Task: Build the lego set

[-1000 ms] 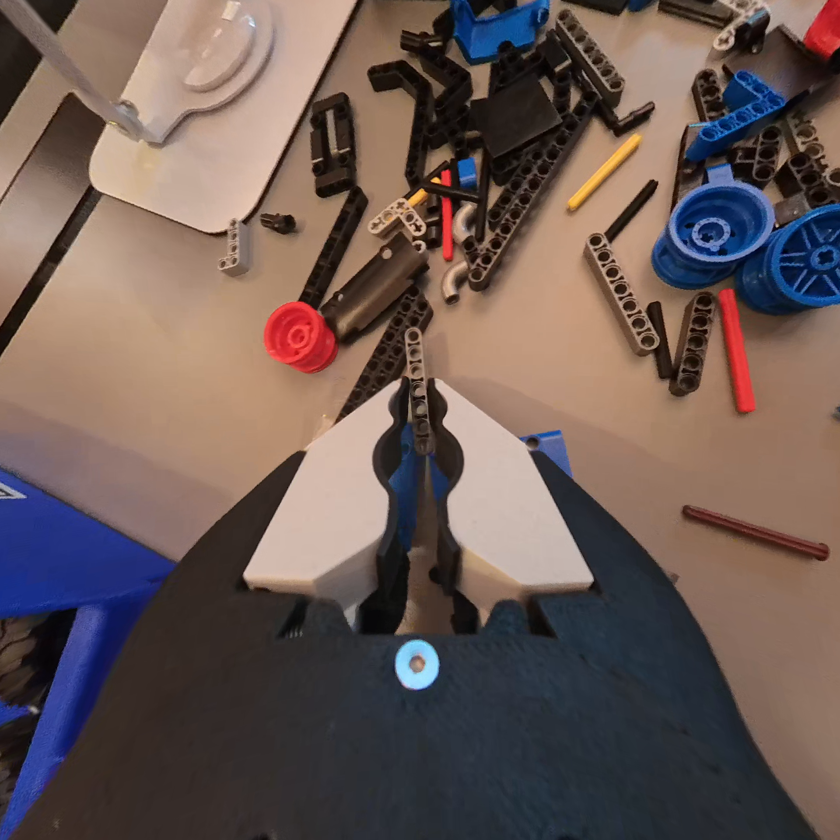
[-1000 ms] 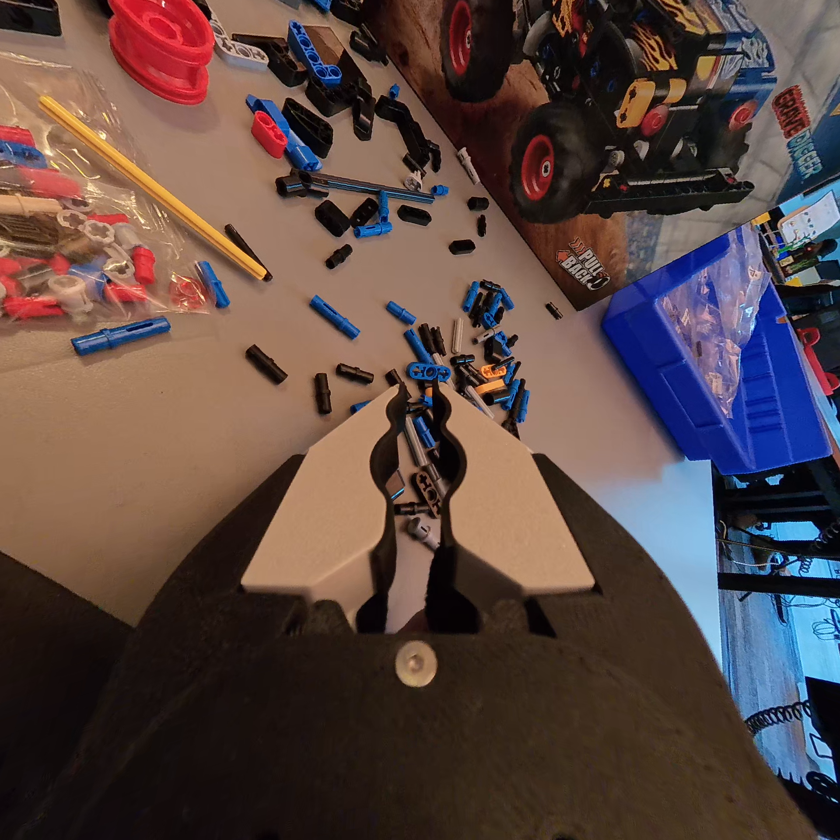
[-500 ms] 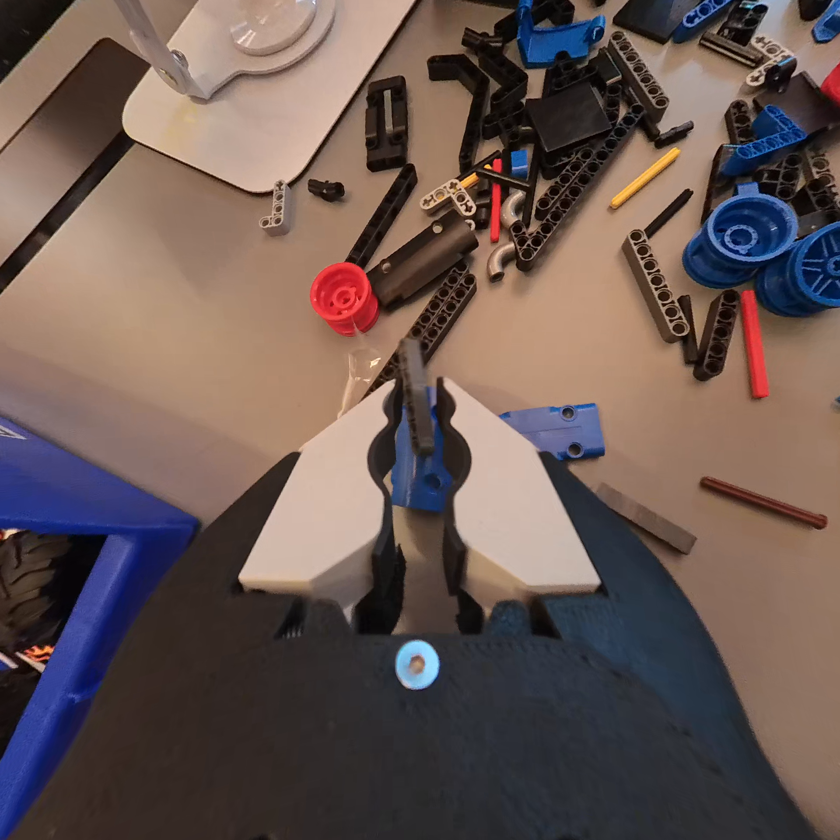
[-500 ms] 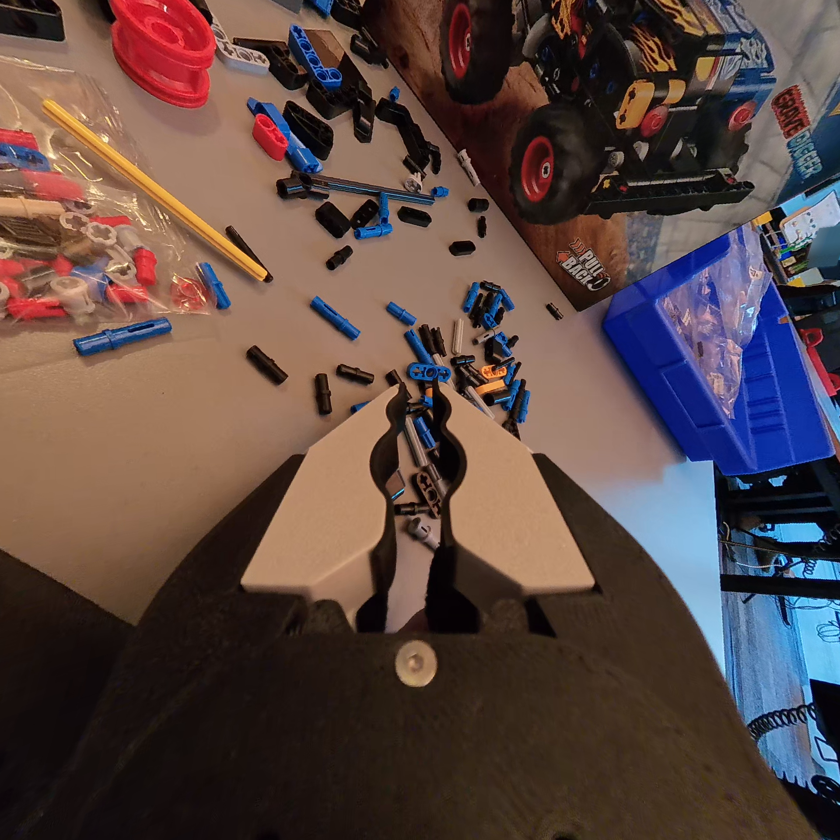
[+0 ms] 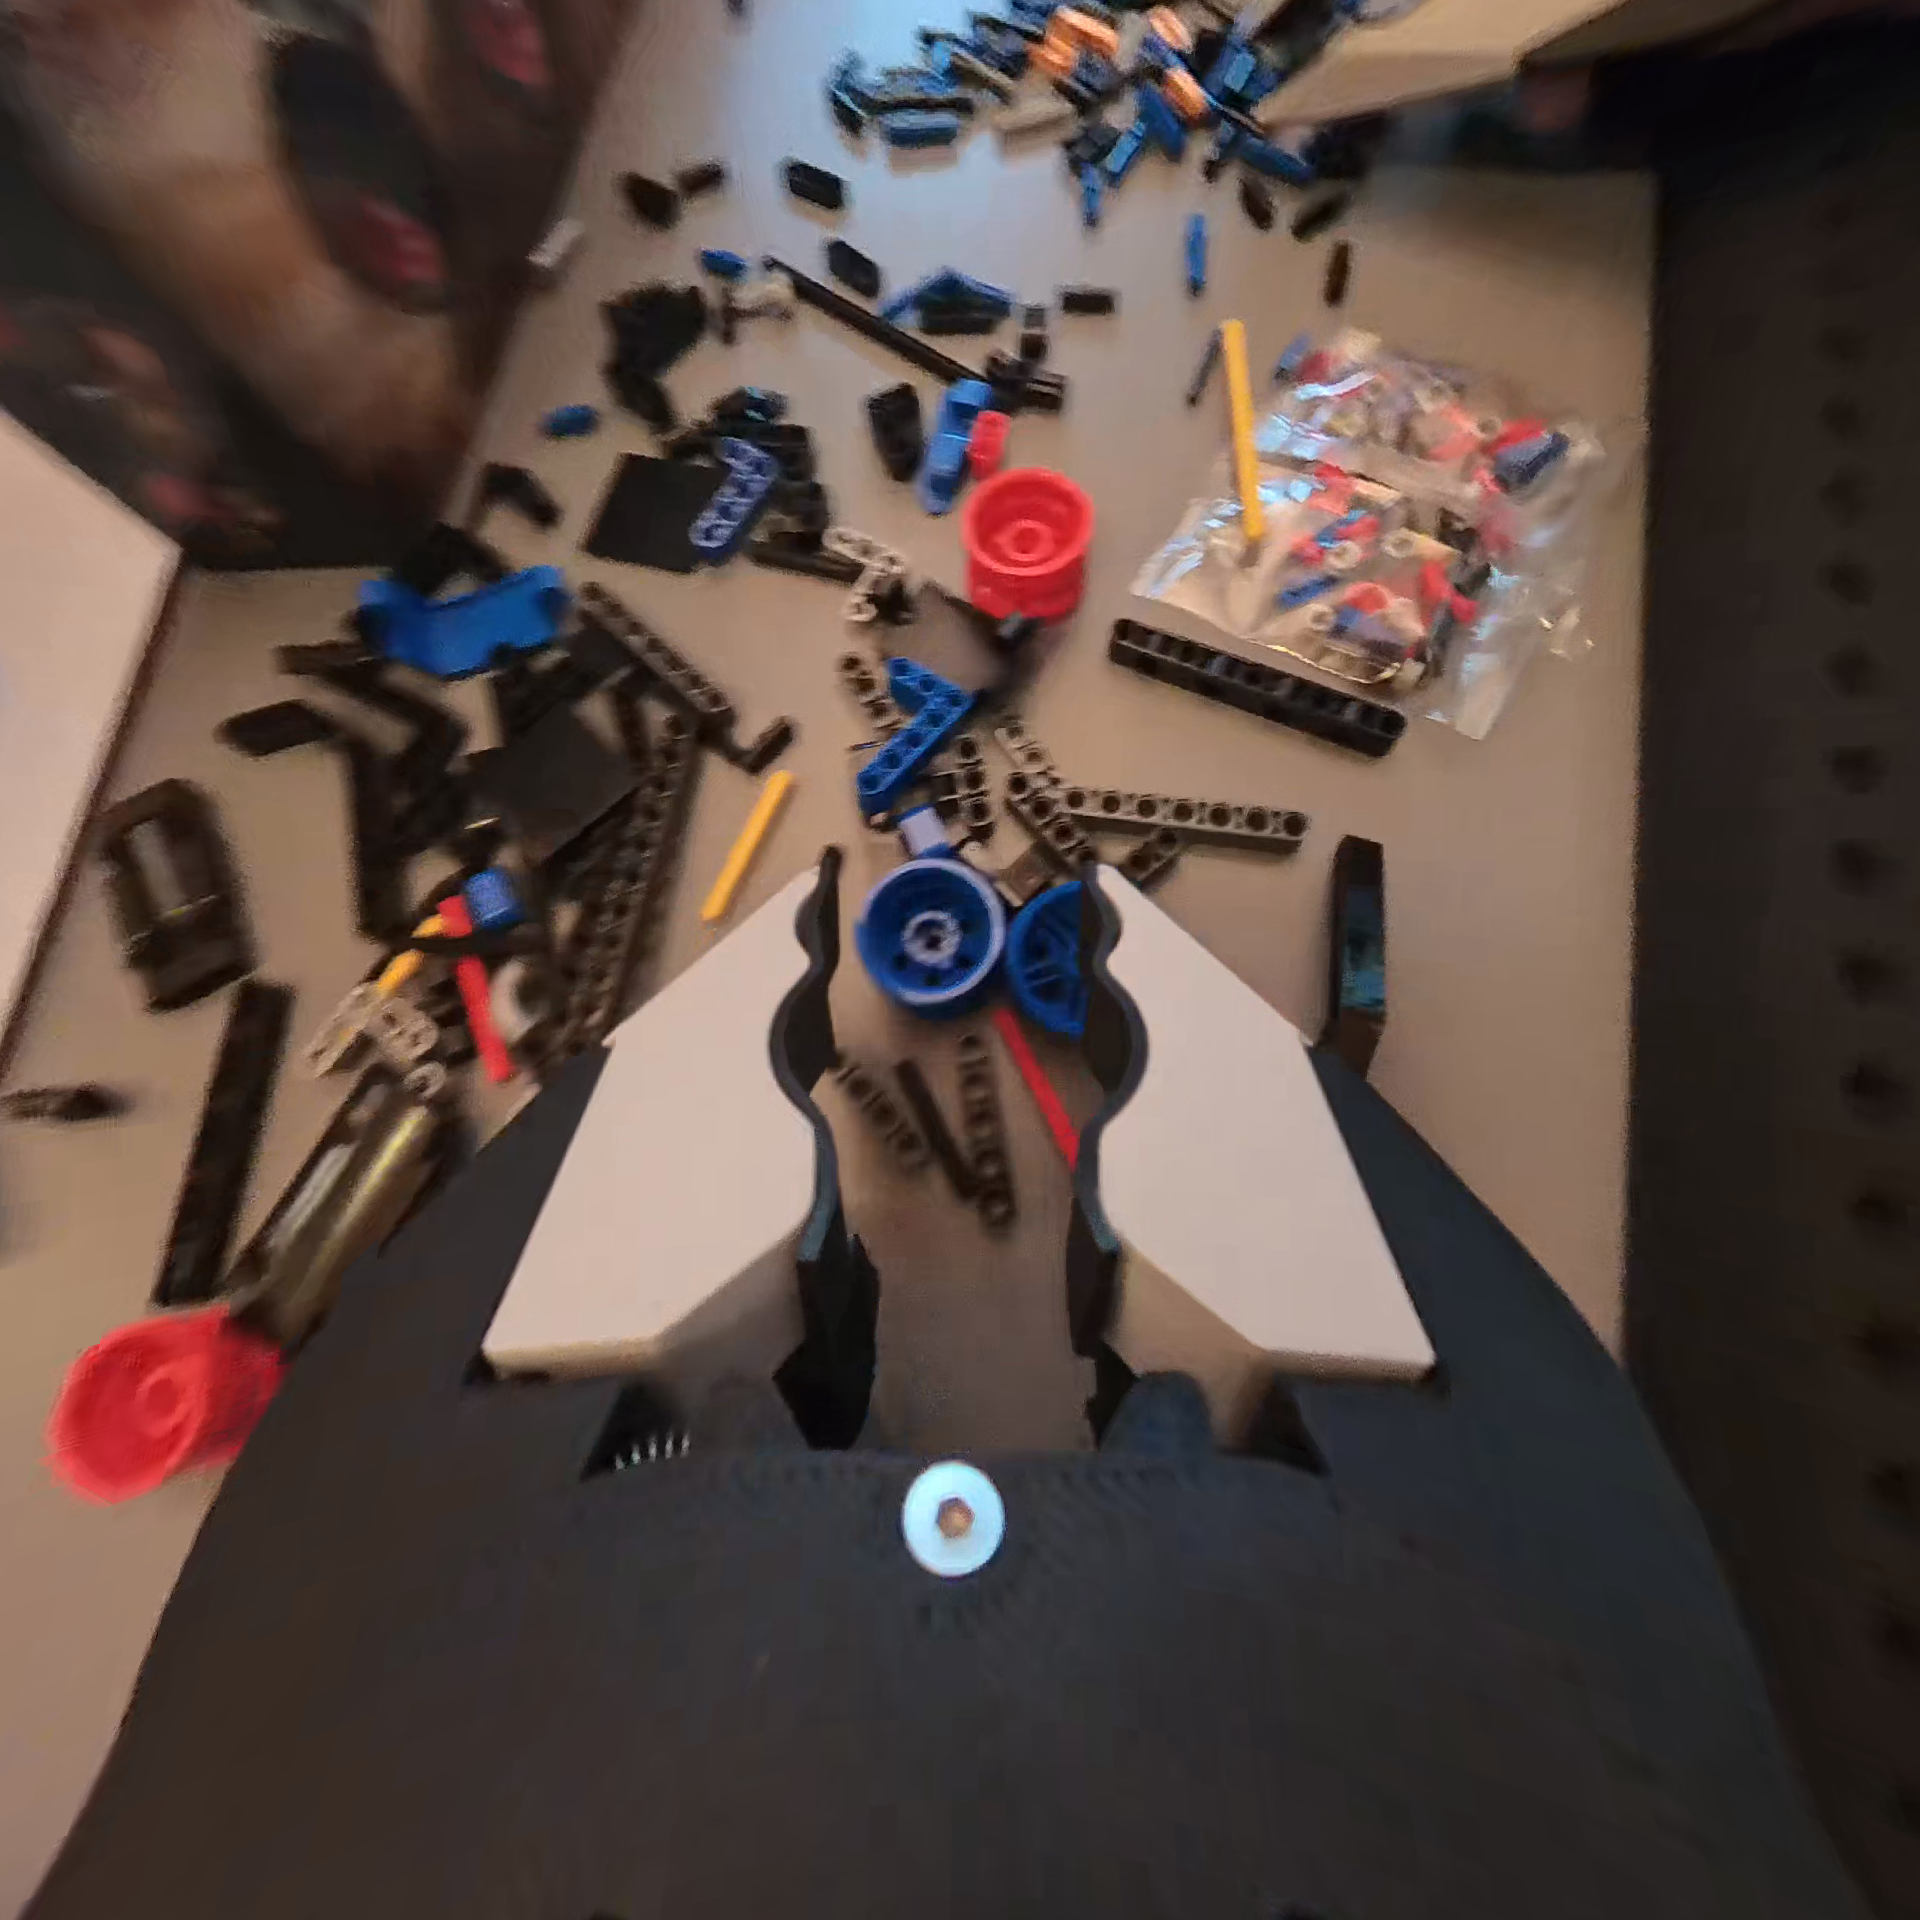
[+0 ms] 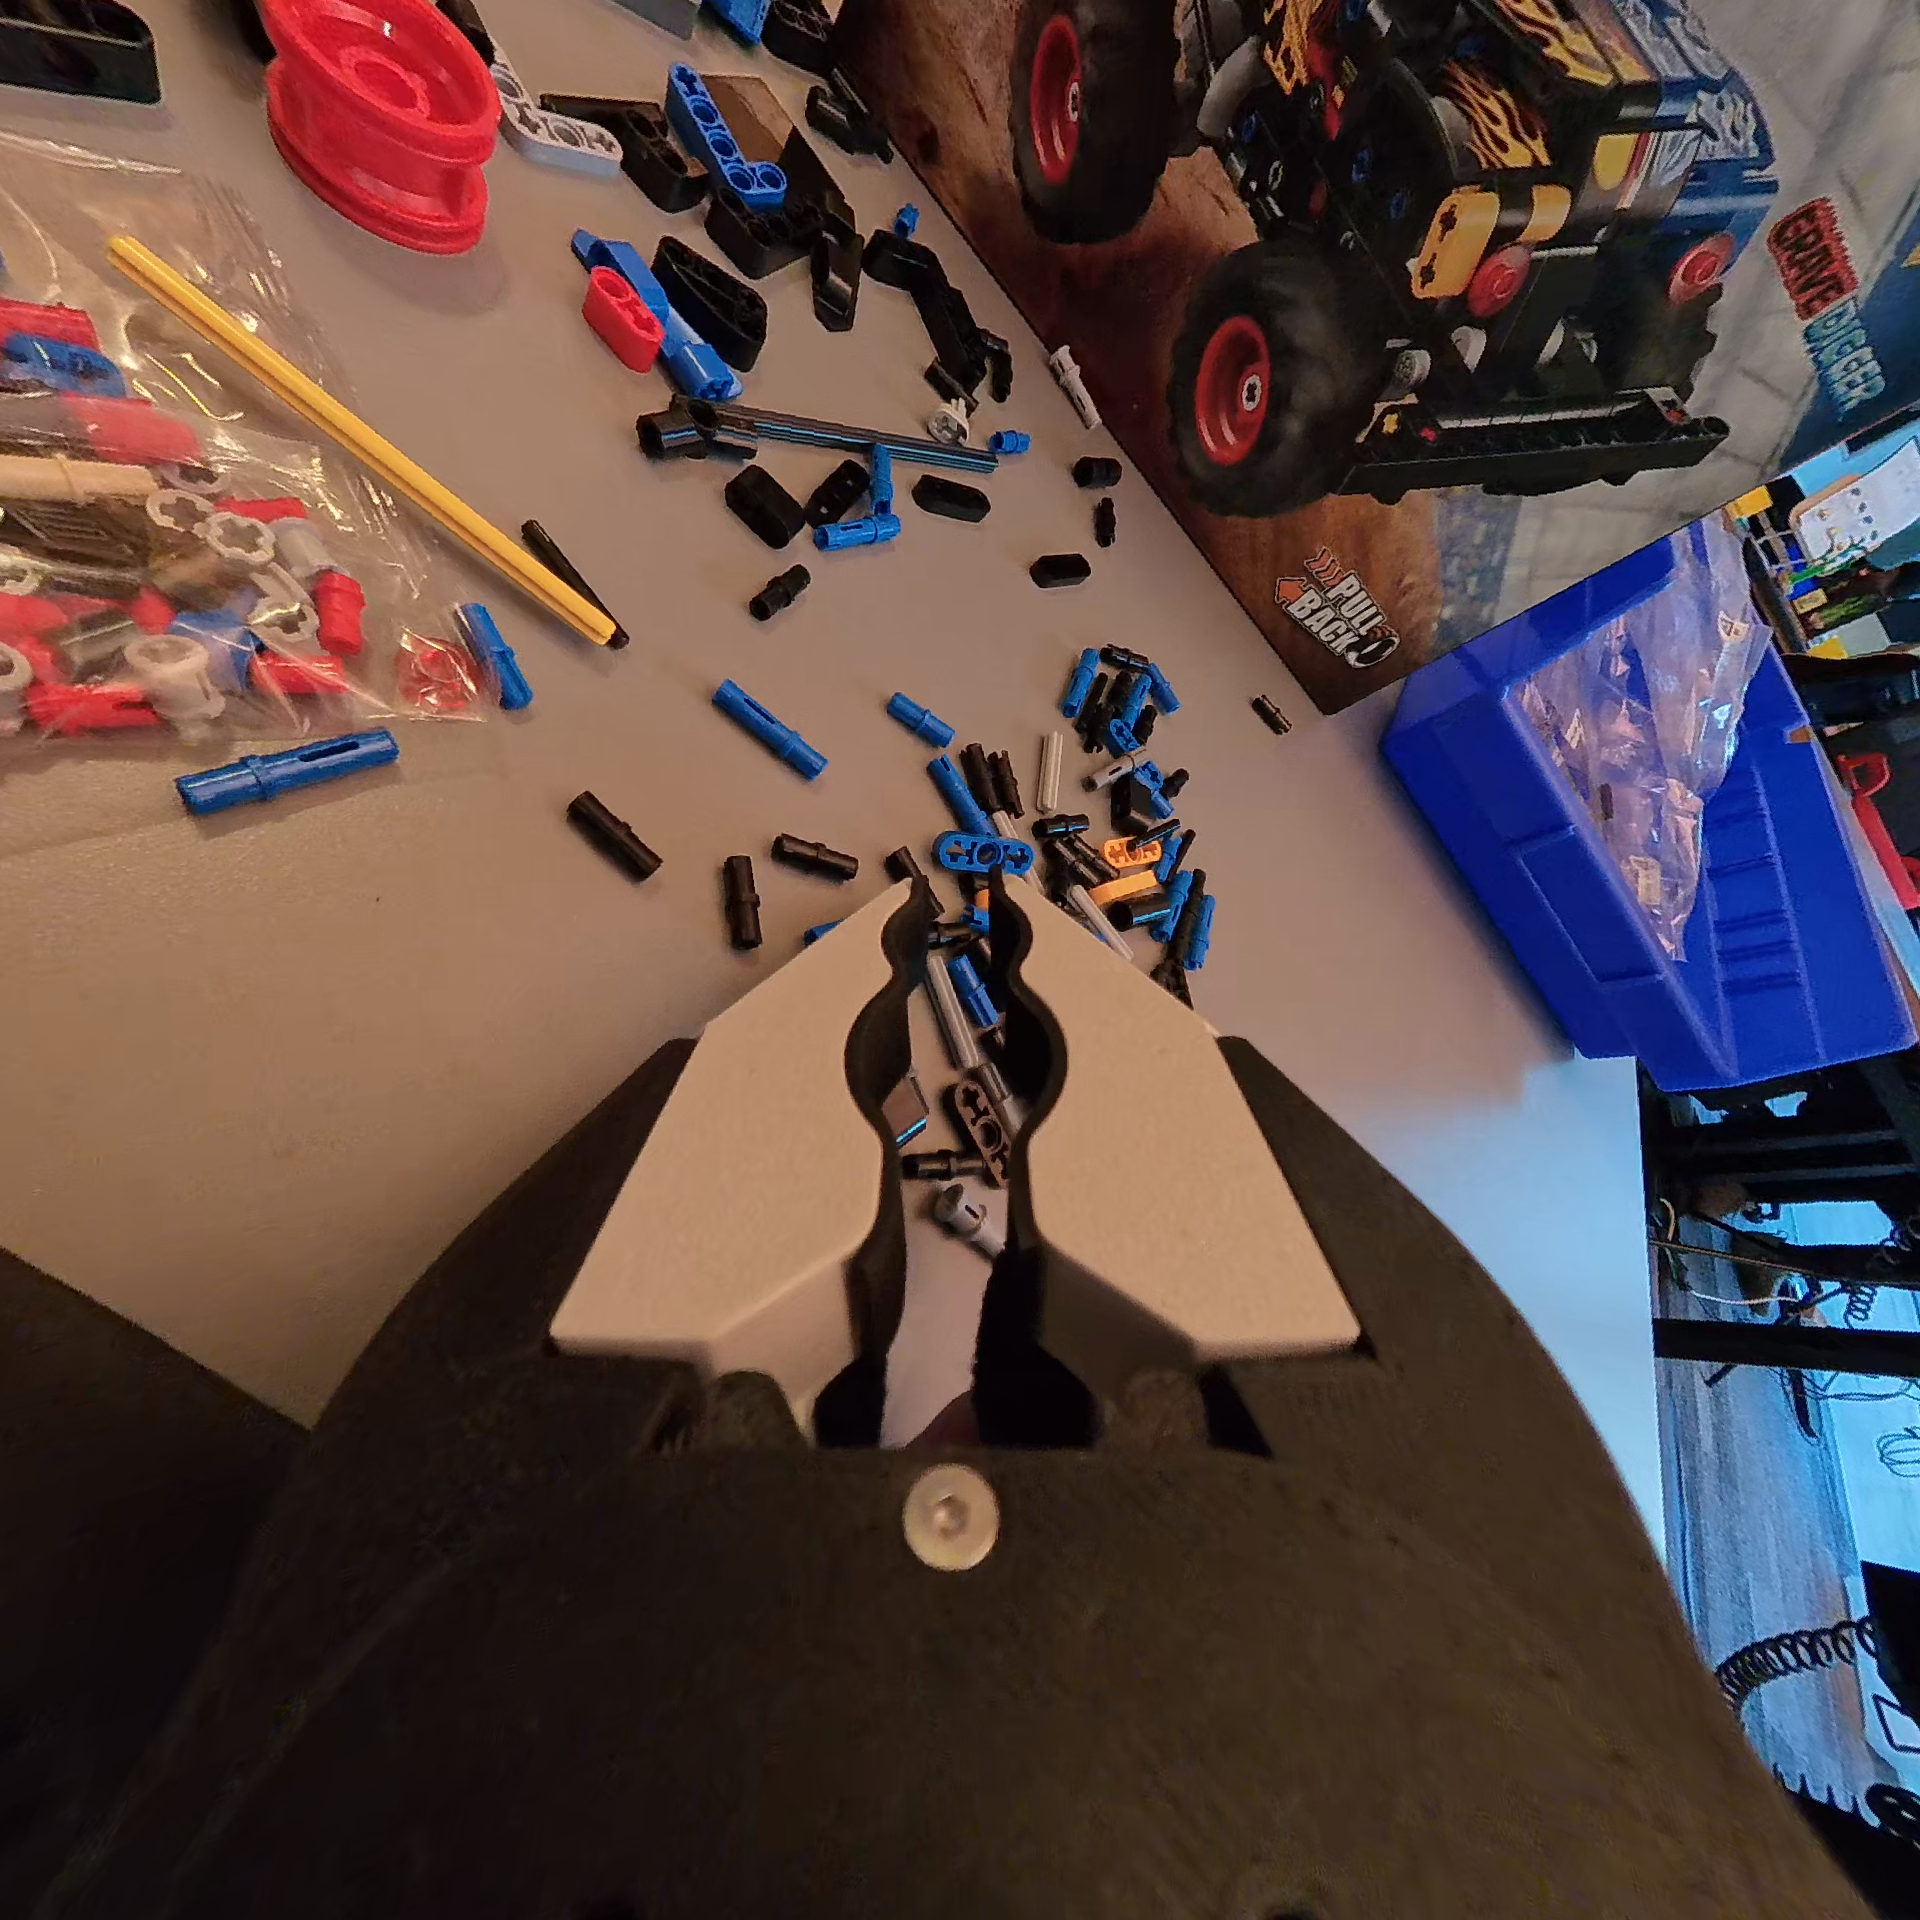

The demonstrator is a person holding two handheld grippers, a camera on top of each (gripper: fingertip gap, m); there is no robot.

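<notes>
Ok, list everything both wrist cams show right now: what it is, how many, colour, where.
red wheel hubs: two in left view, red, one mid-table, one blurred at lower left
blue wheel hubs: two, blue, on the table just past the left fingertips
long black beam: one, black, beside the bag
parts bag: one, clear with red, blue and white bits, right of centre
yellow axle: one long, yellow, lying over the bag's edge
pins: many, blue and black, heaped ahead of the right gripper
set box: one, truck picture, top right
blue bin: one, right edge
table: grey
left gripper: open, empty
right gripper: nearly closed, narrow gap, nothing gripped
</notes>
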